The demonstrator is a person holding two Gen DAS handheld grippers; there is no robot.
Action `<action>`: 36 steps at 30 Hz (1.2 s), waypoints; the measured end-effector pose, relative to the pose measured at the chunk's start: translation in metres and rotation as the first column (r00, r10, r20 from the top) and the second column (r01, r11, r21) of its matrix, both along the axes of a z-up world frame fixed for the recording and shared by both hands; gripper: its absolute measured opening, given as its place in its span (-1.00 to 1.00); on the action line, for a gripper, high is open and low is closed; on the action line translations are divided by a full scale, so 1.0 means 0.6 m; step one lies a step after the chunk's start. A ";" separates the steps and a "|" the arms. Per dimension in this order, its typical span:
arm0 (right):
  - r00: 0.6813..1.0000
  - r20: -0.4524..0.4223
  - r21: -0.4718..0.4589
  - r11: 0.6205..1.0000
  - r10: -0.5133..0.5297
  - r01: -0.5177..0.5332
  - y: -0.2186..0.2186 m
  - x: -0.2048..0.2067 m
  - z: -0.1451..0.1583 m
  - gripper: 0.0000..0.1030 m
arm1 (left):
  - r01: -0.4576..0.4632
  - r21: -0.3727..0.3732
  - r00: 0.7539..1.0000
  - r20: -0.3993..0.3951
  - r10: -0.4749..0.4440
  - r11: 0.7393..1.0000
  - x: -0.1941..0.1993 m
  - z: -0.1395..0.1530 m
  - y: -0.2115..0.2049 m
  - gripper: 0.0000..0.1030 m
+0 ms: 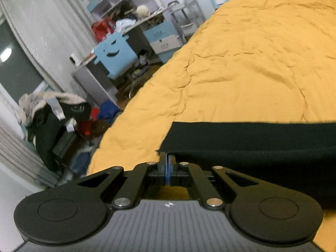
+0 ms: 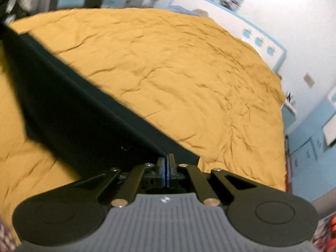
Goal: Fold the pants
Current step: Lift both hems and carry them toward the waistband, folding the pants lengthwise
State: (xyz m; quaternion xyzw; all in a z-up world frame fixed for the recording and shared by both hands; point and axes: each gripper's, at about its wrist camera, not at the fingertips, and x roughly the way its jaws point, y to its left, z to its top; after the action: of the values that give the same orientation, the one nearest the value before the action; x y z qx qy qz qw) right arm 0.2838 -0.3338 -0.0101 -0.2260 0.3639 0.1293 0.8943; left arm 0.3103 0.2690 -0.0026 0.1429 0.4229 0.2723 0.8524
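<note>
The black pants (image 1: 252,145) are held up above a bed with a mustard-yellow cover (image 1: 252,63). My left gripper (image 1: 167,157) is shut on the cloth's left corner, and the cloth runs off to the right as a taut band. In the right wrist view my right gripper (image 2: 167,159) is shut on another corner of the black pants (image 2: 69,115), which stretch away up and to the left over the yellow cover (image 2: 168,73). The rest of the pants is hidden below both grippers.
Left of the bed's edge stand a cluttered shelf and desk (image 1: 126,21), a light blue chair with a face (image 1: 115,54) and a pile of clothes (image 1: 54,113) on the floor. A blue and white headboard (image 2: 260,42) and wall lie on the bed's right side.
</note>
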 end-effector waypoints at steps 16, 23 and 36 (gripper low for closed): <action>0.986 -0.147 0.017 0.997 -0.078 0.082 0.007 0.211 -0.164 -1.00 | 0.076 -0.043 0.996 -0.034 -0.077 0.996 0.100 -0.067 0.002 -0.88; 0.983 -0.158 0.030 0.995 -0.092 0.098 0.008 0.212 -0.172 -1.00 | 0.224 -0.116 0.969 -0.077 -0.234 0.968 0.092 -0.103 0.013 -0.18; 0.983 -0.138 0.035 0.991 -0.124 0.130 0.010 0.202 -0.175 -1.00 | 0.133 -0.061 0.982 -0.126 -0.140 0.989 0.133 -0.188 0.036 -0.99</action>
State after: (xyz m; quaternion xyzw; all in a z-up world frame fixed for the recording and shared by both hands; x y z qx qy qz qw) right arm 0.4051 -0.3276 -0.1151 -0.1734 0.4346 0.0948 0.8787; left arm 0.3900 0.2904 -0.1153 0.1668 0.4738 0.1924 0.8430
